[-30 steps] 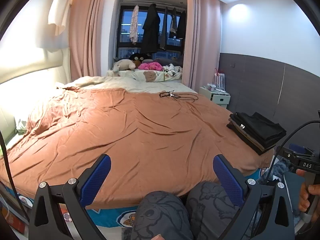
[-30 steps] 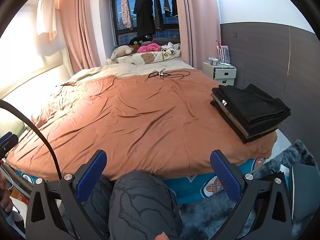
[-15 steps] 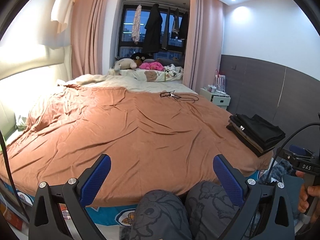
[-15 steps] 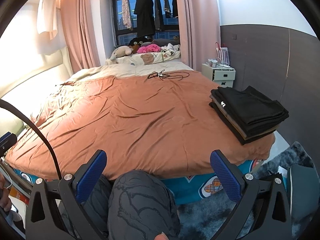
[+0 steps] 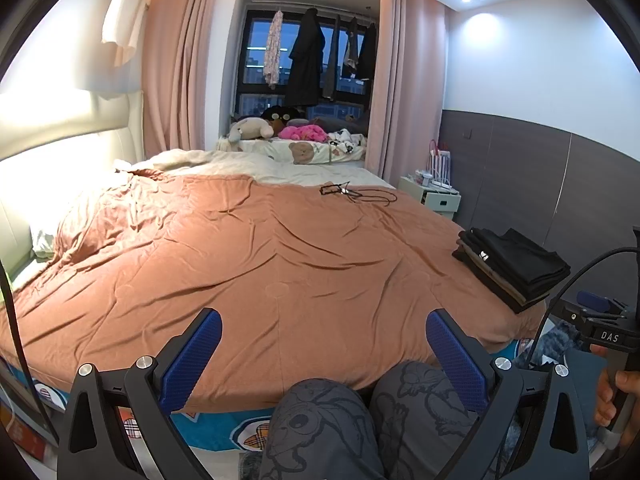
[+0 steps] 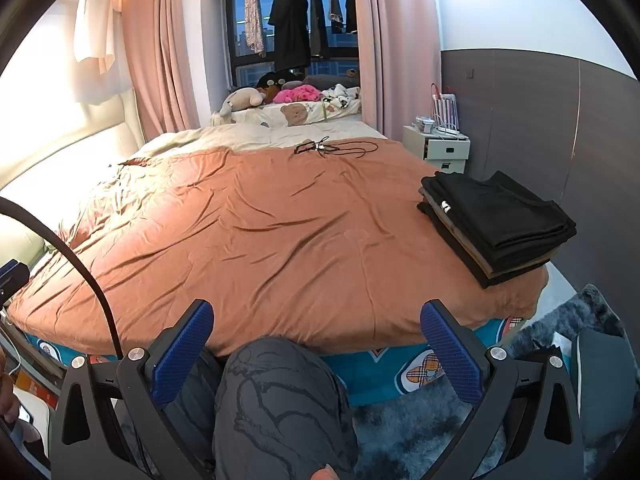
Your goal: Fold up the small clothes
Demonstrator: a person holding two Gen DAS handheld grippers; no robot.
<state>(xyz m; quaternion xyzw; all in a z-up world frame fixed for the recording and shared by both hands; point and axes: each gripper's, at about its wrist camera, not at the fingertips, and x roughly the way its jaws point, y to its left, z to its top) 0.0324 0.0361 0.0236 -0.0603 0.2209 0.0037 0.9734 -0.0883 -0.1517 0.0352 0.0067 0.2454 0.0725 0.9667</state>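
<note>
A stack of folded dark clothes (image 5: 514, 268) (image 6: 496, 224) rests on the near right corner of the bed, black on top with a brown layer lower down. My left gripper (image 5: 323, 334) is open, held above the person's knees (image 5: 360, 420) at the foot of the bed, with nothing between its blue pads (image 5: 192, 358). My right gripper (image 6: 316, 326) is open too, empty, over the knee (image 6: 280, 400); the stack lies ahead and to its right. In the left wrist view the right gripper's handle (image 5: 608, 336) shows at the right edge, held by a hand.
A wrinkled orange-brown duvet (image 5: 260, 264) (image 6: 260, 232) covers the bed. A black cable and glasses (image 5: 356, 193) (image 6: 332, 147) lie at its far side. A white nightstand (image 6: 438, 148) stands at the right wall. Plush toys (image 6: 276, 96) line the window. A grey rug (image 6: 460, 420) covers the floor.
Both views shift slightly downward on the scene as the grippers tilt up a little. Both grippers stay open and empty; the clothes stack has not moved.
</note>
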